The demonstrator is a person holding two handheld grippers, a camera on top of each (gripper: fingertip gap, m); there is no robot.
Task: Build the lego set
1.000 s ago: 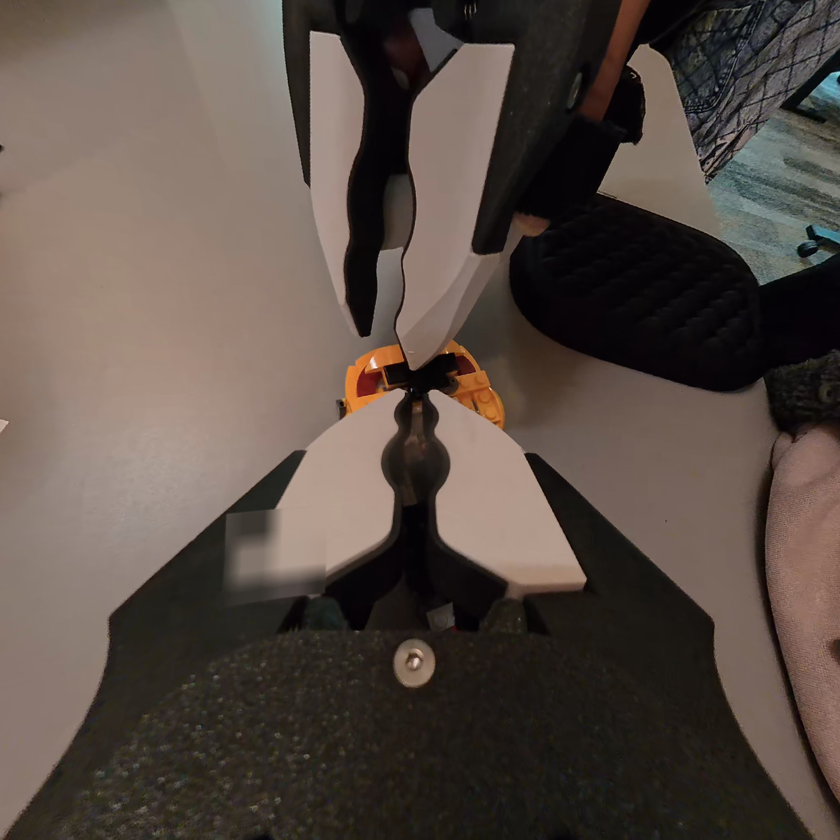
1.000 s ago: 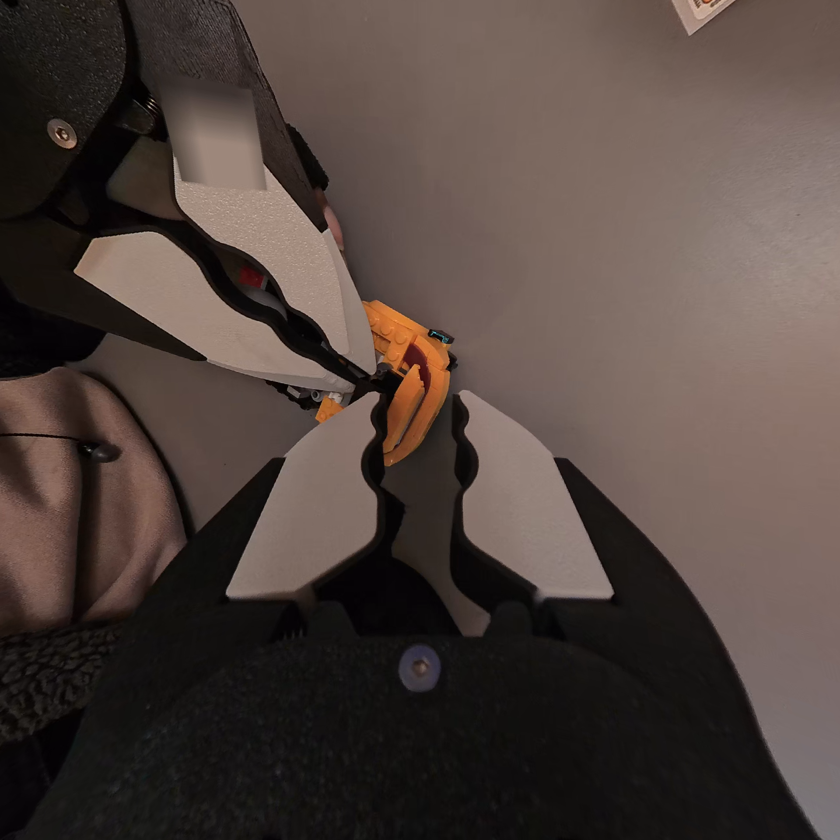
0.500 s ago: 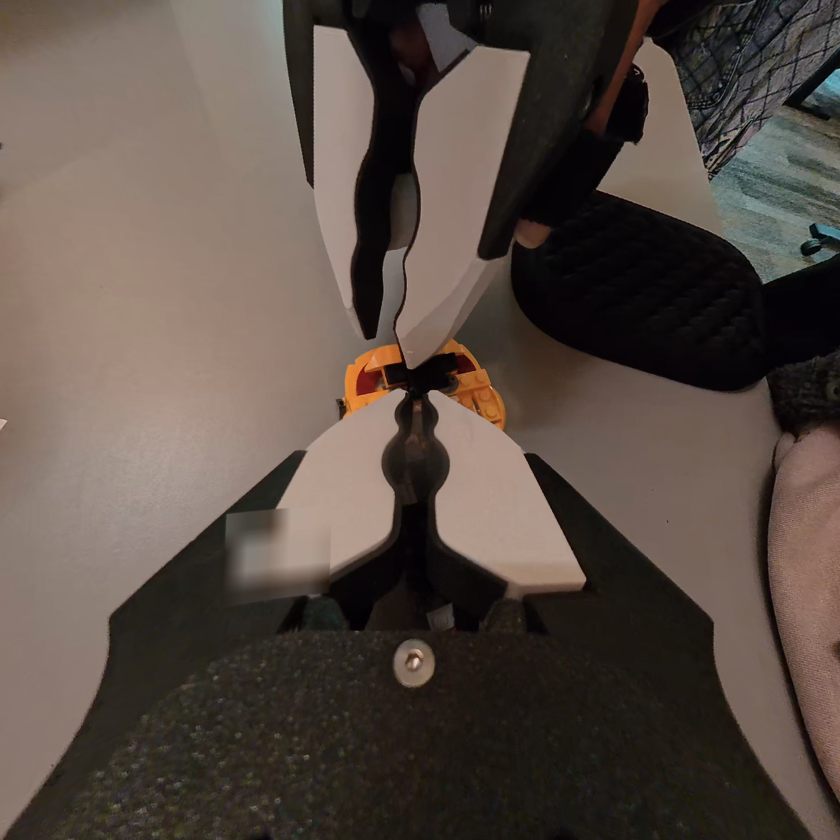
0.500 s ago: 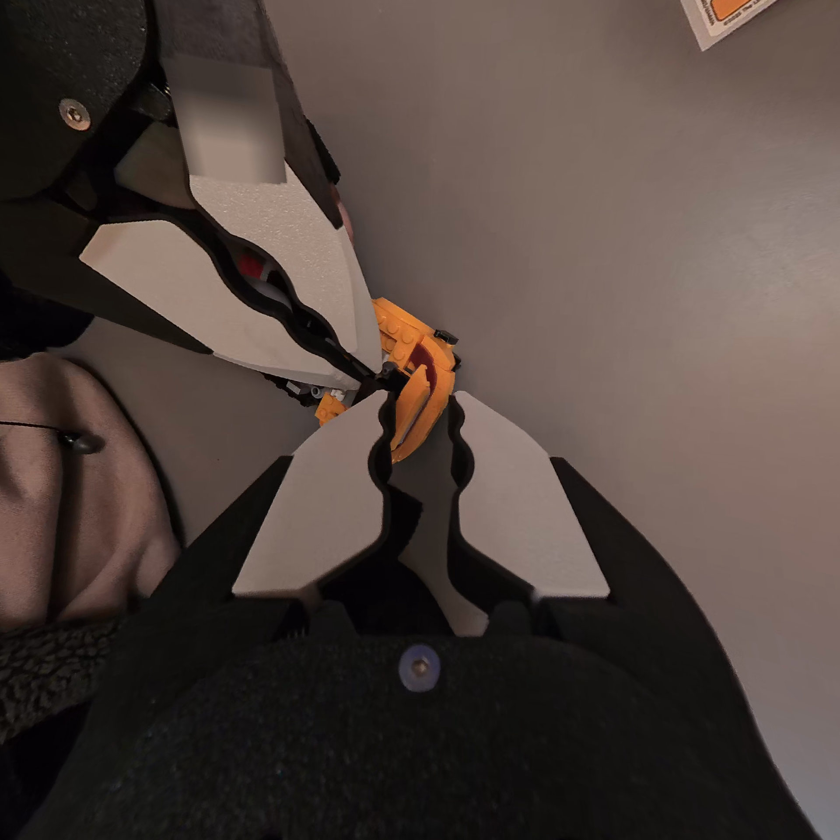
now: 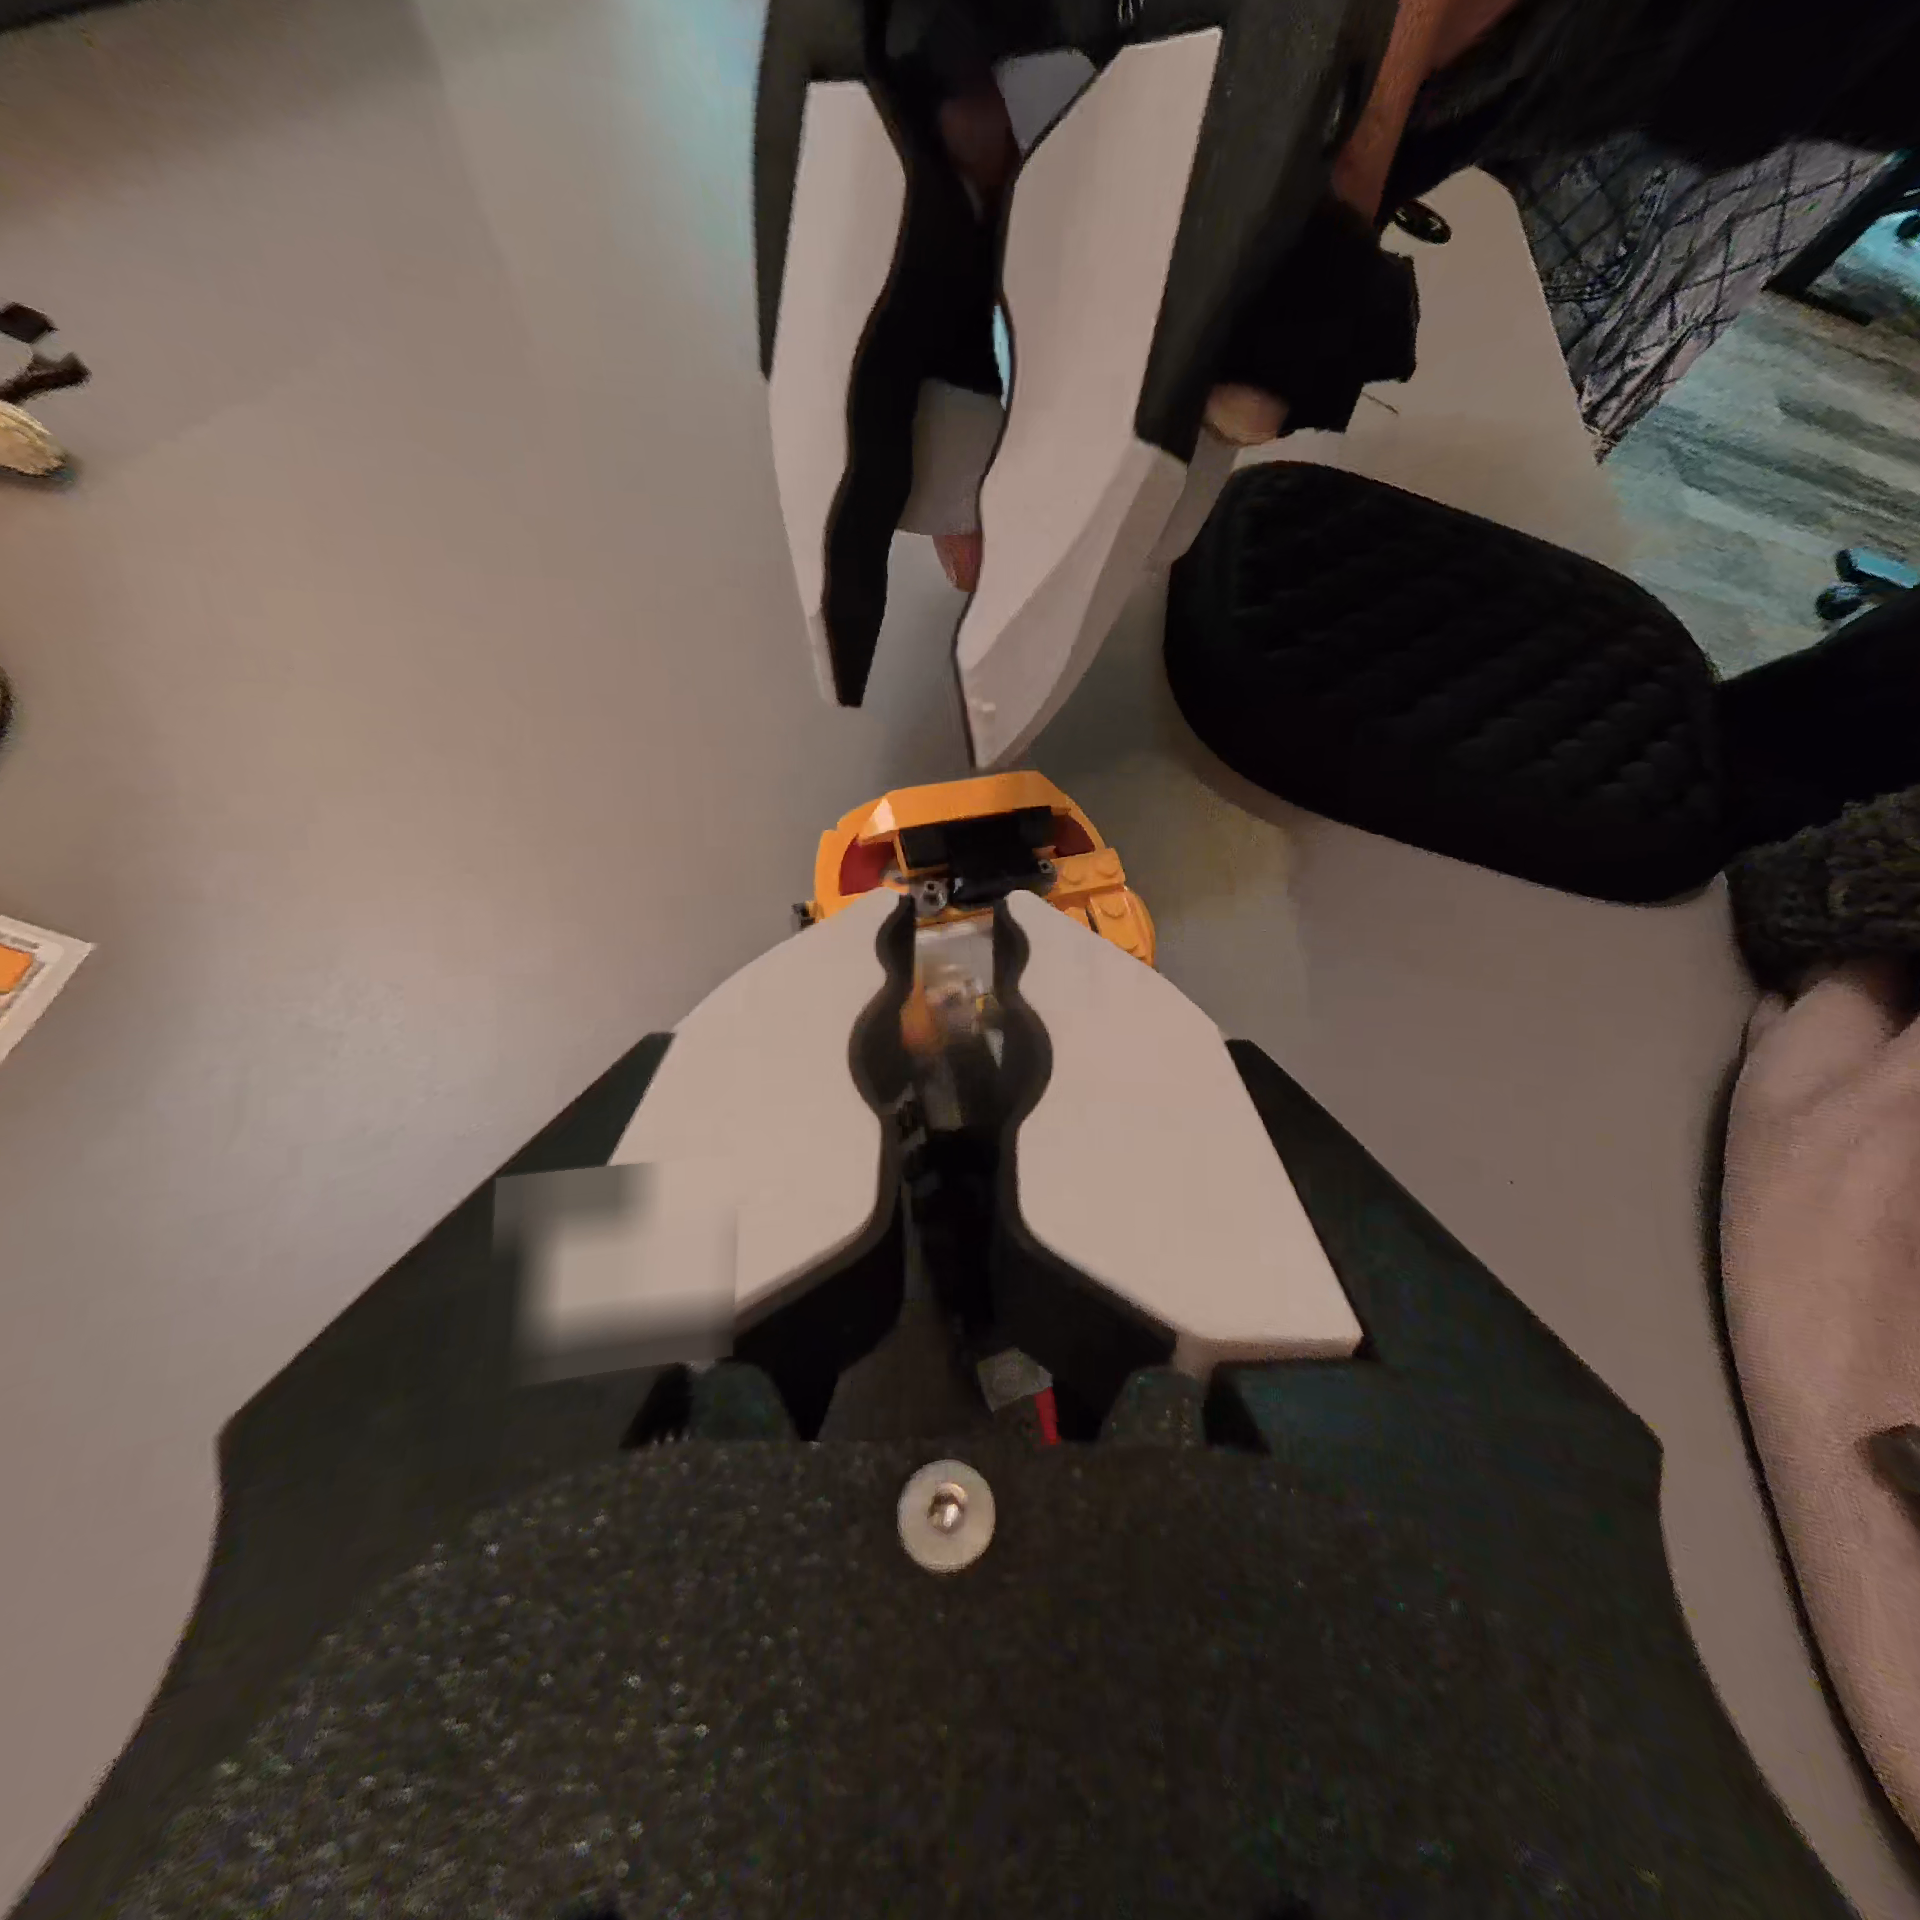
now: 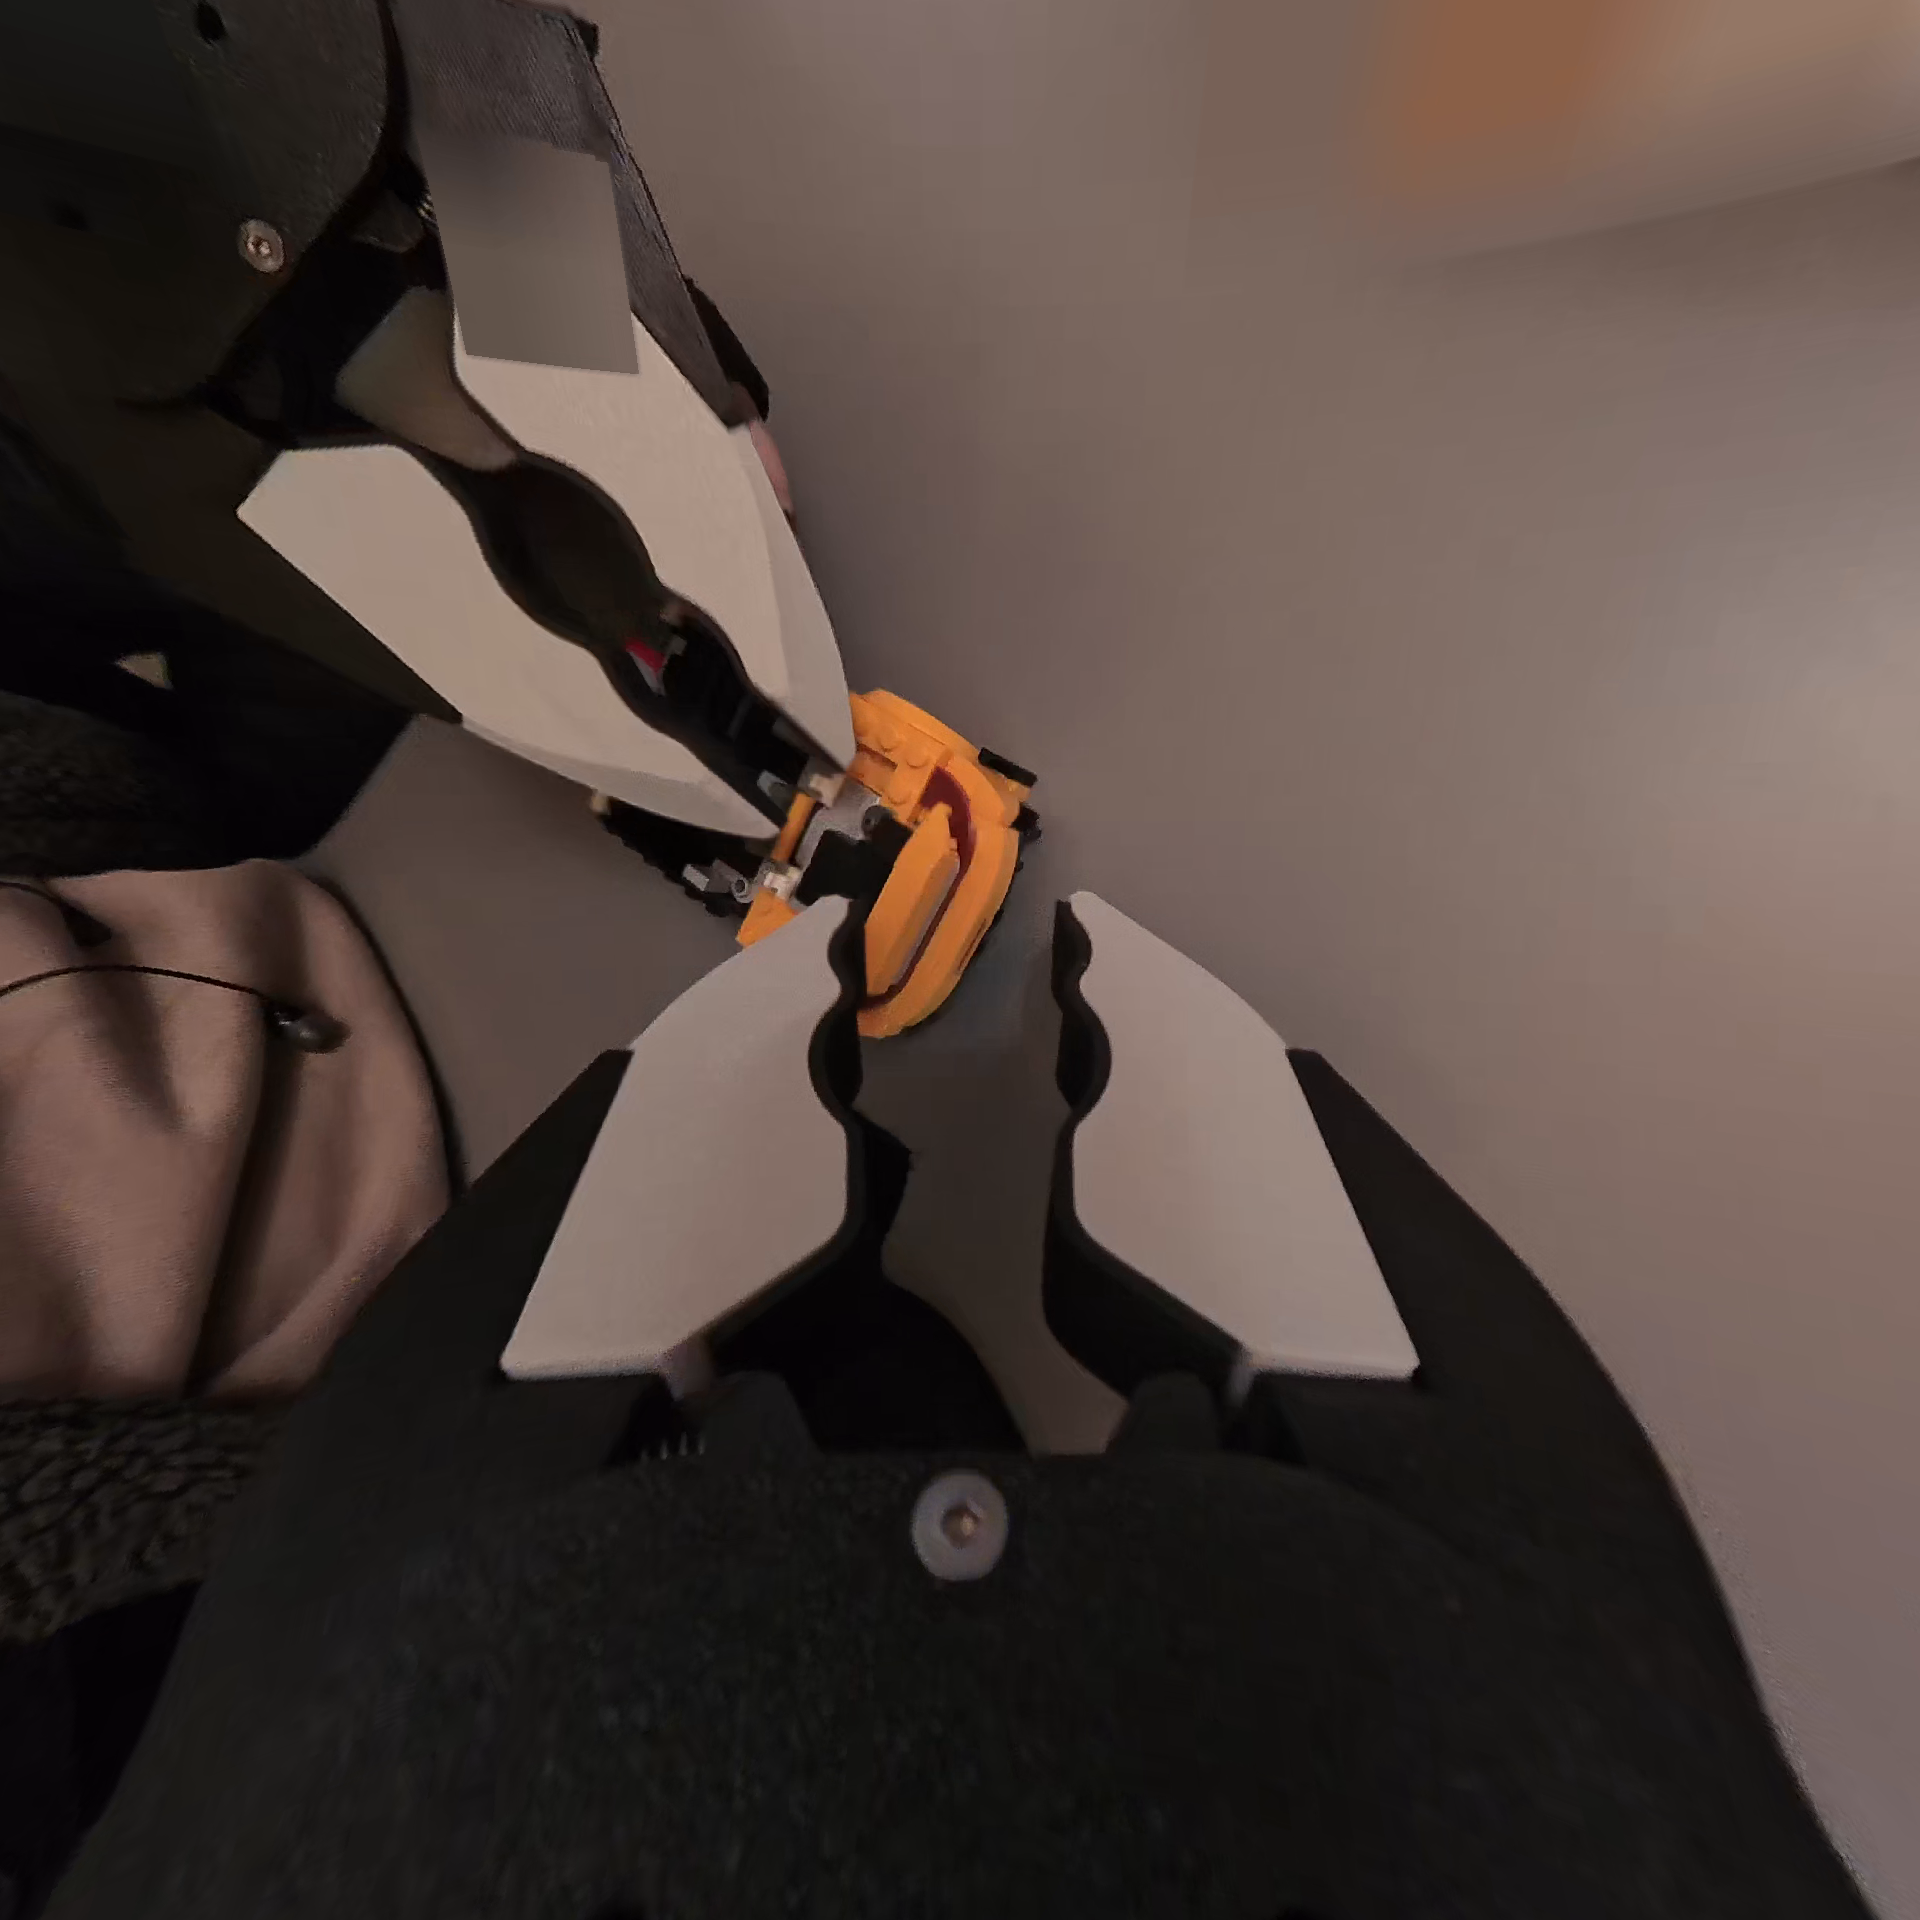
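Left gripper (image 5: pixel 951 914): clamped narrowly on the rear black and grey part of the lego model (image 5: pixel 977 852), which it holds just off or against the grey table (image 5: pixel 416 623); contact with the table cannot be told.
Right gripper (image 6: pixel 951 914): jaws parted and holding nothing; one fingertip sits beside the model's orange curved shell (image 6: pixel 935 914), the other stands clear over bare table.
Change: half a second ago the right gripper's tip pressed on the black piece at the model's top; now it has lifted back and spread wider, and the left gripper's jaws sit slightly more apart.
Meaning: the pressing step looks finished; probably the black piece is seated and the right gripper is free for the next part.
Pose: the two grippers face each other nose to nose, with the model between them.
Surroundings: a black padded cushion (image 5: pixel 1444 675) and a pink cloth (image 5: pixel 1829 1247) lie to the side; a paper sheet (image 5: pixel 31 977) sits at the table's far edge.
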